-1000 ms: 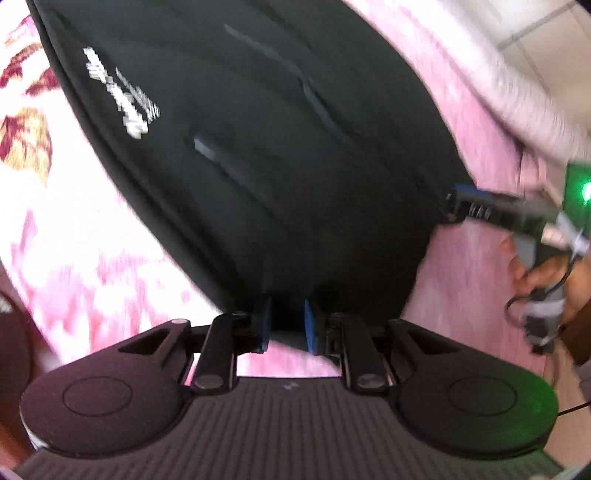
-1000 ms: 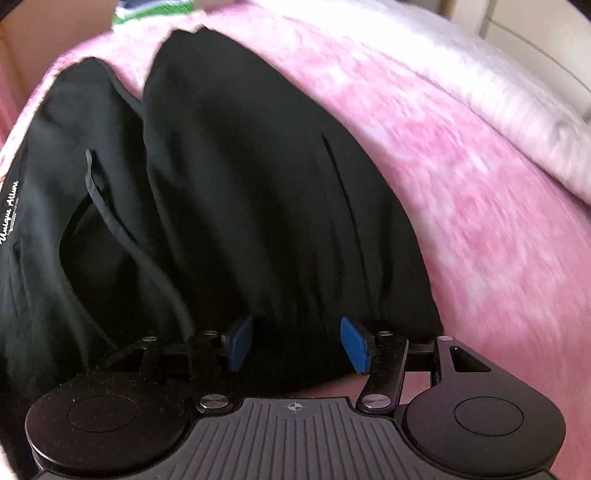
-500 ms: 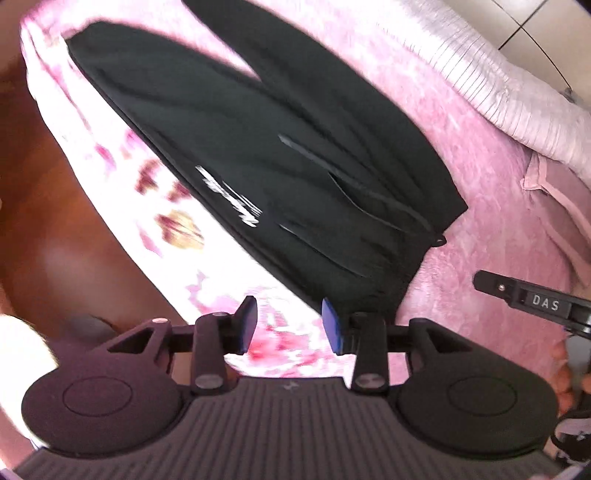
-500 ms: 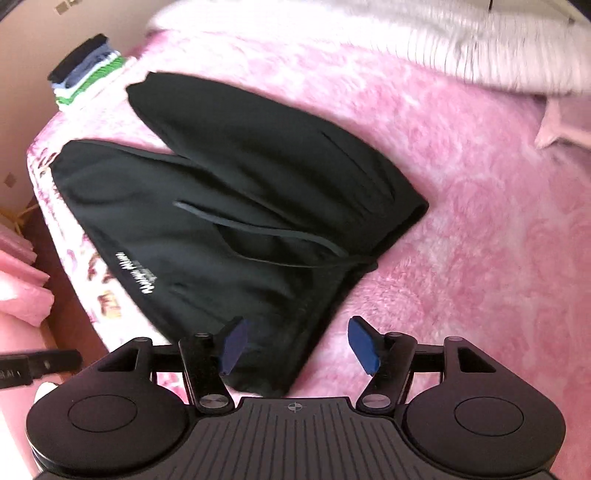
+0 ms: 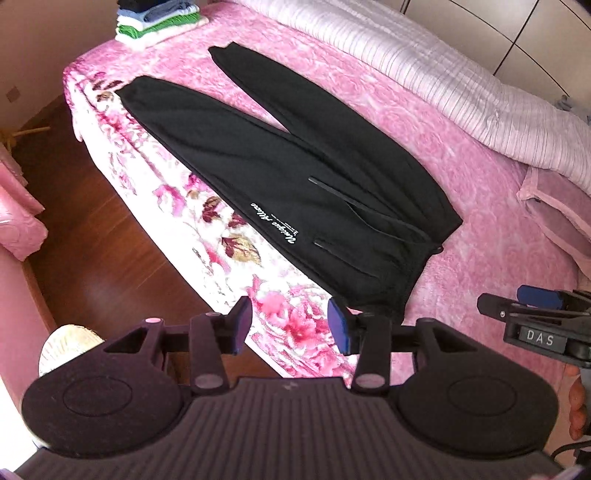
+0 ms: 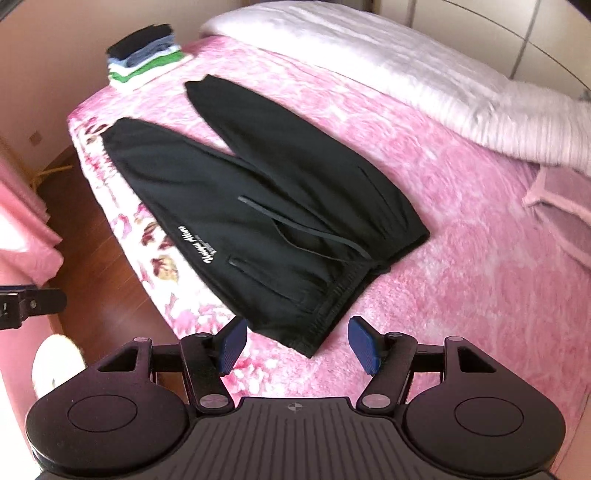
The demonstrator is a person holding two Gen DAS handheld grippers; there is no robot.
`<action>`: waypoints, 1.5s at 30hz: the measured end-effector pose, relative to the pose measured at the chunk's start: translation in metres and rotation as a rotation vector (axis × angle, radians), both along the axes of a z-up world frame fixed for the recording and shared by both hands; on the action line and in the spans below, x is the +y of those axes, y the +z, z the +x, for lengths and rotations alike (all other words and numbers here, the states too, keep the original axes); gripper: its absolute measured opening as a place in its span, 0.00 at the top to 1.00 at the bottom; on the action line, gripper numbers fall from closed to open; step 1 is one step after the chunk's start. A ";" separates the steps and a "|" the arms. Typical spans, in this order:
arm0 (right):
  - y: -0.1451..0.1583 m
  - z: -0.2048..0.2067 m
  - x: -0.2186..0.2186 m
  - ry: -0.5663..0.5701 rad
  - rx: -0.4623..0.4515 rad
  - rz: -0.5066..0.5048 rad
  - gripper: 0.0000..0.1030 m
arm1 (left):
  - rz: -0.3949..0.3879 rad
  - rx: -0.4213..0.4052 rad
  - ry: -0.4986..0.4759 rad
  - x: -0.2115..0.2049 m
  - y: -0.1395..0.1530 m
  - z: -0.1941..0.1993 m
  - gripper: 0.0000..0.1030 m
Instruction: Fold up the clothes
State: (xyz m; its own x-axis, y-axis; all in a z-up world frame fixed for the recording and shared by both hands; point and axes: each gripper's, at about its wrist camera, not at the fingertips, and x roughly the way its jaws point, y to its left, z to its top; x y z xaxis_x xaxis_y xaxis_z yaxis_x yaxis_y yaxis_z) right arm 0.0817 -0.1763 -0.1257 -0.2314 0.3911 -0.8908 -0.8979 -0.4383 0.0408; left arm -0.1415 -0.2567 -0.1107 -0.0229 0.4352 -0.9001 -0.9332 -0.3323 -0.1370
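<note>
One pair of black trousers [image 5: 295, 177] lies spread flat on the pink bed [image 5: 480, 236], both legs out at full length and splayed in a narrow V toward the far corner, the waistband at the near end with its drawstring loose across the front. As they lie, the trousers carry no fold at all, so the folding of this piece is all left to do. Beyond the leg ends, a stack of folded clothes [image 5: 159, 22] sits at the corner of the bed, so part of the wider job looks done, though I cannot say by whom.

Both tools hang above the near edge of the bed, holding nothing. The left gripper [image 5: 291, 325] stands wide, off the near corner of the waistband and partly over the flowered side of the bed. The right gripper [image 6: 295, 345] is also spread wide, and the waistband's corner sits just ahead of its fingers without touching them.
</note>
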 end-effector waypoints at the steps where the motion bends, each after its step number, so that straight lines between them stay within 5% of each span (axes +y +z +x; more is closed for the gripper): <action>1: 0.002 -0.001 0.000 0.011 -0.001 0.011 0.37 | 0.004 0.003 0.004 -0.001 0.002 0.004 0.61; 22: 0.028 0.069 -0.013 0.177 -0.012 0.065 0.37 | 0.028 0.037 0.113 -0.004 0.015 0.095 0.55; 45: 0.029 0.022 -0.015 0.230 -0.037 0.076 0.37 | 0.011 0.045 0.173 -0.013 0.014 0.039 0.54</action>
State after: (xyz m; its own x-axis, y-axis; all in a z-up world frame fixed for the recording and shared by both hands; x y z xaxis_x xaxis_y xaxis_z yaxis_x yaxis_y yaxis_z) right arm 0.1037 -0.1917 -0.0964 -0.2899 0.3980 -0.8704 -0.7746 -0.6317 -0.0309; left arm -0.1030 -0.2702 -0.0965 -0.1381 0.4310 -0.8917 -0.8675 -0.4871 -0.1011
